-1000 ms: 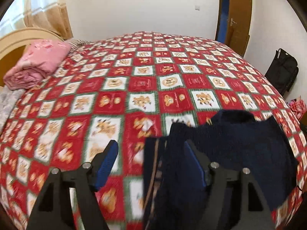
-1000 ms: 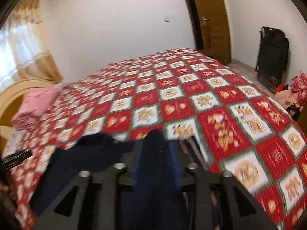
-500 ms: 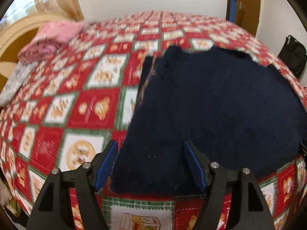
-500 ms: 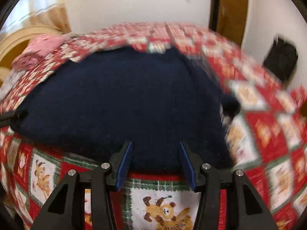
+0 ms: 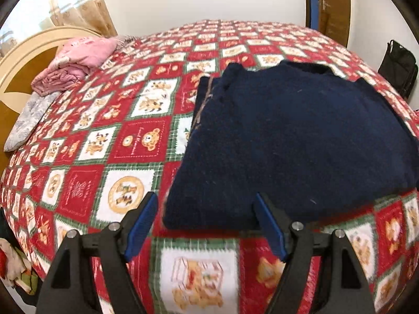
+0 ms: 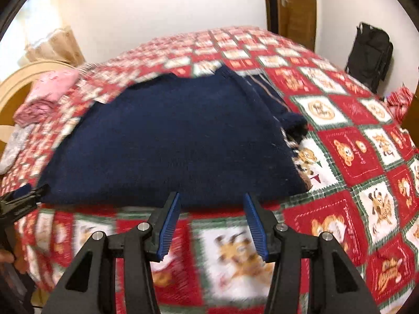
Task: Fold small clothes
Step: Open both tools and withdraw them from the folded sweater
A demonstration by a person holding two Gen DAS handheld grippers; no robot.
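Note:
A navy blue knitted sweater [image 5: 293,141] lies flat on the bed with both sleeves folded in; it also shows in the right wrist view [image 6: 170,141]. A striped sleeve edge runs along its left side [image 5: 201,110], and another along its right side [image 6: 285,120]. My left gripper [image 5: 207,214] is open and empty, just in front of the sweater's near left hem. My right gripper [image 6: 210,214] is open and empty, just in front of the near hem. The left gripper's tip shows at the left edge of the right wrist view [image 6: 23,196].
The bed carries a red, white and green teddy-bear quilt [image 5: 125,141]. Folded pink clothes [image 5: 76,62] and a grey patterned cloth [image 5: 28,120] lie by the wooden headboard [image 5: 15,65]. A black bag [image 6: 370,52] stands by the far wall near a wooden door [image 6: 293,5].
Both grippers let go of the sweater, which now lies flat on the bed. Both have drawn back toward the near edge of the bed, open and empty.

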